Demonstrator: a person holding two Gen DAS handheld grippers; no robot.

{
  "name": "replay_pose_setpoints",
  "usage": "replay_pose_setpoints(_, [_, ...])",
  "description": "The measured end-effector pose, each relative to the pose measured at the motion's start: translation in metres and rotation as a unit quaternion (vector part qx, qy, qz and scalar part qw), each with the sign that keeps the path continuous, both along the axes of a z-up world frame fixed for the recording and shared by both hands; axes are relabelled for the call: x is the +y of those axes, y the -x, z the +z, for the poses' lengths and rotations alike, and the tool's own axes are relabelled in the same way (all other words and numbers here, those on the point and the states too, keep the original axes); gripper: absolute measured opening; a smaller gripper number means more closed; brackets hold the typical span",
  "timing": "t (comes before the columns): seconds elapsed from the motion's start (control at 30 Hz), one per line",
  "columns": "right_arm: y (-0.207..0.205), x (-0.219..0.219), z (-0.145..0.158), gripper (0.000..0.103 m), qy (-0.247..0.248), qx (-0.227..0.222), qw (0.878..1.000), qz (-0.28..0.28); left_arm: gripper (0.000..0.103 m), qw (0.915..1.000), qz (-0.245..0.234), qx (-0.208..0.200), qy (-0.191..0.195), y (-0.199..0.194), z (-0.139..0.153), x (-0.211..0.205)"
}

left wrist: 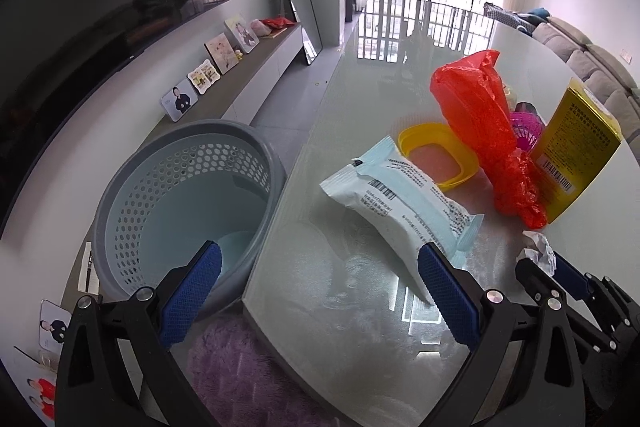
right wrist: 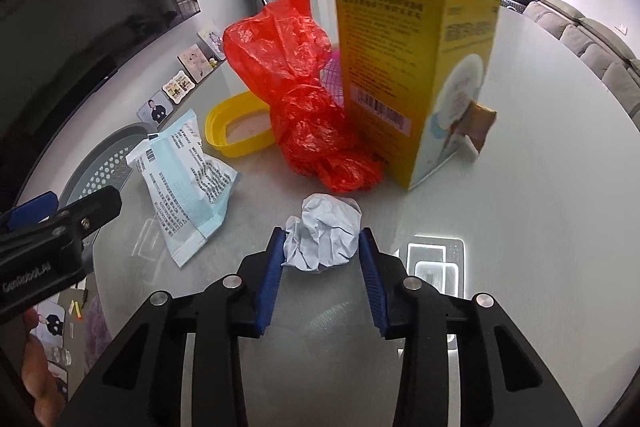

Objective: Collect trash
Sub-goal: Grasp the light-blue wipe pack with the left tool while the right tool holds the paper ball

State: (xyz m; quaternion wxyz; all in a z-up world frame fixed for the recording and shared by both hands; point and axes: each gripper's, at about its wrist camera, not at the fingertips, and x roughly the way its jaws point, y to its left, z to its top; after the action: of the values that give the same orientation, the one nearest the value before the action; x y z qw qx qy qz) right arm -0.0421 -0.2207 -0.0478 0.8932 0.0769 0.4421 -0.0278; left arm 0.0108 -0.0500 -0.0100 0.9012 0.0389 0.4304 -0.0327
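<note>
The right gripper [right wrist: 322, 251] pinches the crumpled paper ball [right wrist: 323, 231] on the surface [right wrist: 520, 187]; the left gripper [left wrist: 320, 291] hangs wide, empty. Next, I judge: lift and carry it to the grey basket [left wrist: 120, 187].

The right black two-finger gripper with blue ribbed pads [right wrist: 322, 249], low in the centre of its own view, has its pads pressed against a crumpled white paper ball [right wrist: 323, 237] on both sides. The left black gripper with blue pads [left wrist: 320, 291] spreads wide across the lower frame, nothing between its fingers.
</note>
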Motion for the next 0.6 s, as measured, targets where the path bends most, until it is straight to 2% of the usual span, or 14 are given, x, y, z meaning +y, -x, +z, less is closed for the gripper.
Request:
replay_pose_setpoints(0.27, [0.028, -0.040, 0.002, 0.037, -0.035, -0.024, 0.999, -0.015, 0.097, 0.9999, -0.002, 0.013, 0.005, -0.013, -0.014, -0.038])
replay_pose_setpoints(0.43, [0.036, -0.056, 0.001, 0.037, -0.068, -0.030, 0.997, -0.009, 0.097, 0.9990, 0.022, 0.032, -0.023, -0.021, -0.030, -0.040])
replay_pose_setpoints(0.6, [0.040, -0.062, 0.000, 0.037, -0.086, -0.034, 0.996, 0.002, 0.097, 0.9966, 0.058, 0.021, -0.054, -0.017, -0.029, -0.022])
